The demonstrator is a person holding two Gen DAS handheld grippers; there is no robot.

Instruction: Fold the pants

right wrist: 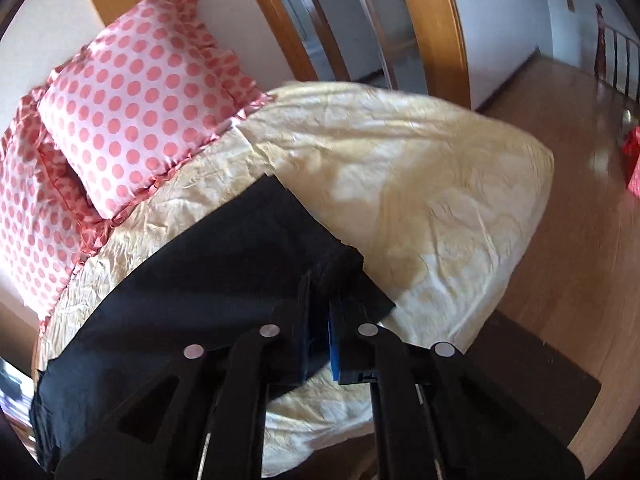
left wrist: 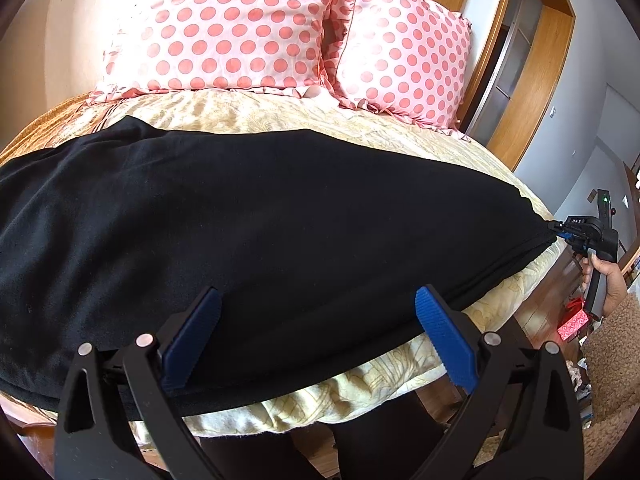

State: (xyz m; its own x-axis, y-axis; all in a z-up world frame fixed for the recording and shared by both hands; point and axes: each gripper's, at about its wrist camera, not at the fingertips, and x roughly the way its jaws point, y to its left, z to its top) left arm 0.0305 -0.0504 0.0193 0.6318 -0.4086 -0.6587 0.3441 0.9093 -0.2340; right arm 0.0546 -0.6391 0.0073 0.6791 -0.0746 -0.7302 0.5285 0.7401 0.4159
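Blue-padded tongs of the left gripper (left wrist: 318,312) stand wide apart at the bottom of the left wrist view, hovering over the near hem of the black pants (left wrist: 256,216), with nothing pinched between them. In the right wrist view the right gripper (right wrist: 320,300) has its tongs drawn together, clamped on a bunched corner of the pants (right wrist: 208,280). The fabric is plain, matte black, spread flat and smooth across the cream bedspread (left wrist: 360,376), stretching from the left edge of the frame to a taut point at the far right.

Only the left wrist view shows that taut point running into the right gripper (left wrist: 560,230), and the person's hand (left wrist: 606,280) on its handle. Both polka-dot pillows (left wrist: 224,28) stand along the top there. Only the right wrist view shows the wooden floor (right wrist: 560,208) and a doorway at upper right.
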